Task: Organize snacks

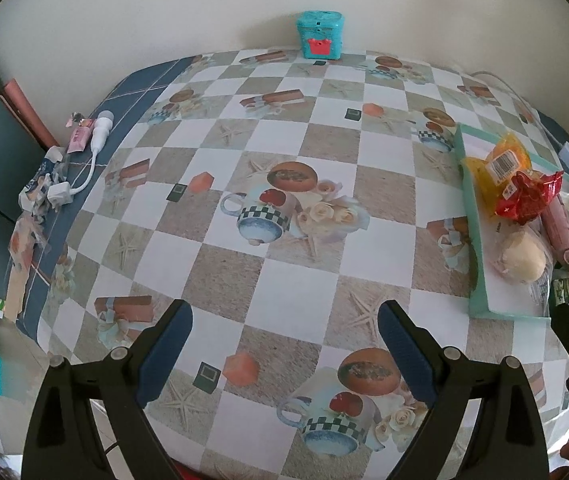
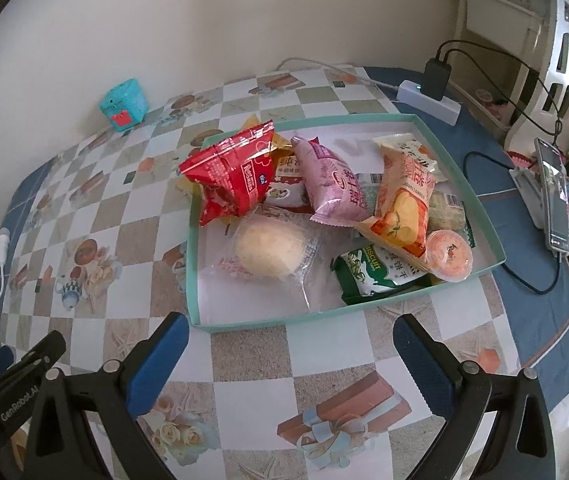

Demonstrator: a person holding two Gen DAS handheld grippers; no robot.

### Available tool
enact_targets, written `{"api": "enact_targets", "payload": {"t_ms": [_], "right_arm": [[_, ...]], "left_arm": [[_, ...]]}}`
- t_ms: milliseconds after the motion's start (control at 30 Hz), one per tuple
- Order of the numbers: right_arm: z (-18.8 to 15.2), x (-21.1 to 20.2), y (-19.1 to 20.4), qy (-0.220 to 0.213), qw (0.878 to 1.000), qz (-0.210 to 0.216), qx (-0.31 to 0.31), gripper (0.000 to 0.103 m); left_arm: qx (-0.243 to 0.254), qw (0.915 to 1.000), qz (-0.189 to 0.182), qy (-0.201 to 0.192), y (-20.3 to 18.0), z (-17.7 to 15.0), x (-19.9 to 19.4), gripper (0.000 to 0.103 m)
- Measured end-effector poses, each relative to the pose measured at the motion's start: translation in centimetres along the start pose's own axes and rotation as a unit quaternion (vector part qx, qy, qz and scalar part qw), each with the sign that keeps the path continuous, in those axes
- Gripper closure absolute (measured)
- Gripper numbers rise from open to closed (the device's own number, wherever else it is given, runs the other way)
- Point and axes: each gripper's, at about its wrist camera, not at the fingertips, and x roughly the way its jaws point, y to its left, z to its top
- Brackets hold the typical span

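Looking along the left hand-held gripper (image 1: 284,344), its jaws stand wide and empty over the bare table (image 1: 244,240), and the tray (image 1: 470,240) of snacks lies well off to its right, long axis running away from it. Seen from the right hand-held gripper (image 2: 290,354), likewise wide and empty, the tray (image 2: 194,264) sits just ahead, so I judge this hand nearer. A green pack (image 2: 380,274) reads "BISCUIT"; other print is Chinese, and "GenRobot.AI" marks the other tool at lower left.
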Motion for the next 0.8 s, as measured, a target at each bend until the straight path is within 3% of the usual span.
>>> {"api": "enact_targets", "payload": {"t_ms": [800], "right_arm": [[-0.04,0.14,0.38,0.008,1.0,0.007,-0.007,0.0]], "left_arm": [[-0.003,0.9999,0.0,0.011,0.13,0.03,0.57,0.009]]}}
